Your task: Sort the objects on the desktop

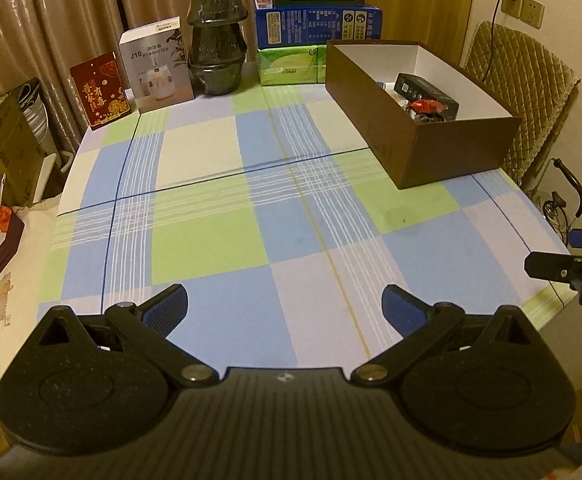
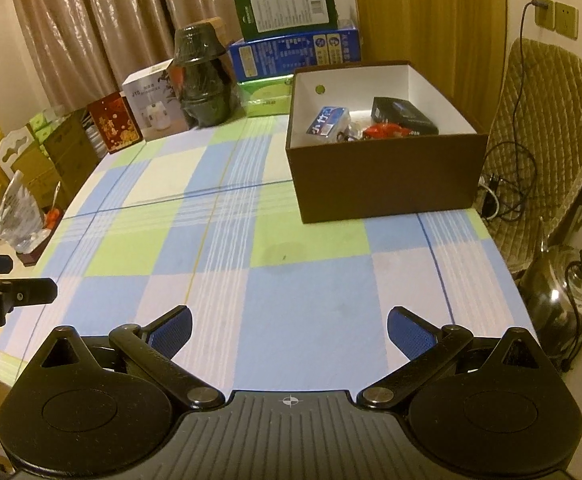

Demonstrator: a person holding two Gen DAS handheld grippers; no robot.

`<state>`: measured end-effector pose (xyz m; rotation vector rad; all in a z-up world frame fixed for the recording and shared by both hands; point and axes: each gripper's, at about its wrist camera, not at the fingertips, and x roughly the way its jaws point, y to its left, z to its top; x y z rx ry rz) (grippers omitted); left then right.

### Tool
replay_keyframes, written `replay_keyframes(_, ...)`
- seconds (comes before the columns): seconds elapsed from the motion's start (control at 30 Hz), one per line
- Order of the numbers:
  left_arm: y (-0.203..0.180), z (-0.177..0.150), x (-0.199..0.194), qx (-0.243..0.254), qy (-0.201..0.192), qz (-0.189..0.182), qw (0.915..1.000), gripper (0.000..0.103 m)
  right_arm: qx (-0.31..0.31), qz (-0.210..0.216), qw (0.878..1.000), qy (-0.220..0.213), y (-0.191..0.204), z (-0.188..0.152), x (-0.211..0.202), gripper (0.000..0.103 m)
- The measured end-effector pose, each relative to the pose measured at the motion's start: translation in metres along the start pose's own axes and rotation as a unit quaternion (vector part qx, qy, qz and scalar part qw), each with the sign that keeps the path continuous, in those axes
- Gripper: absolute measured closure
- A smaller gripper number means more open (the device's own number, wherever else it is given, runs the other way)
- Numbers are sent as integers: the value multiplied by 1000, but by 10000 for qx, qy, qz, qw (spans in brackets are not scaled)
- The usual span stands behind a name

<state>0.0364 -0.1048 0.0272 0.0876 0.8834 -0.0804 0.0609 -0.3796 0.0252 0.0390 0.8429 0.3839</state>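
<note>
A brown cardboard box (image 1: 443, 152) (image 2: 387, 176) with a white inside stands on the checked tablecloth at the far right. It holds a black box (image 2: 405, 115), a blue-and-white packet (image 2: 328, 120), a red wrapped item (image 2: 385, 131) and other small things. My left gripper (image 1: 285, 306) is open and empty, low over the near edge of the table. My right gripper (image 2: 289, 330) is open and empty too, over the near right of the table. Each gripper shows at the edge of the other's view (image 1: 563, 264) (image 2: 7, 276).
Along the far edge stand a red card (image 1: 101, 90), a white humidifier box (image 1: 157, 64), a black wrapped stack of bowls (image 1: 217, 40), and green and blue cartons (image 1: 317, 24). A quilted chair (image 1: 523, 92) stands right of the table. A kettle (image 2: 563, 296) sits low at right.
</note>
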Motion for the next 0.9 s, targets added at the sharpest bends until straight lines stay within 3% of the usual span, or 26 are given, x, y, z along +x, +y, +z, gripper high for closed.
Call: replay_keyframes(0.9, 1, 6, 15, 10, 58, -58, 10000, 1, -55, -40, 9999, 88, -1, 9, 11, 2)
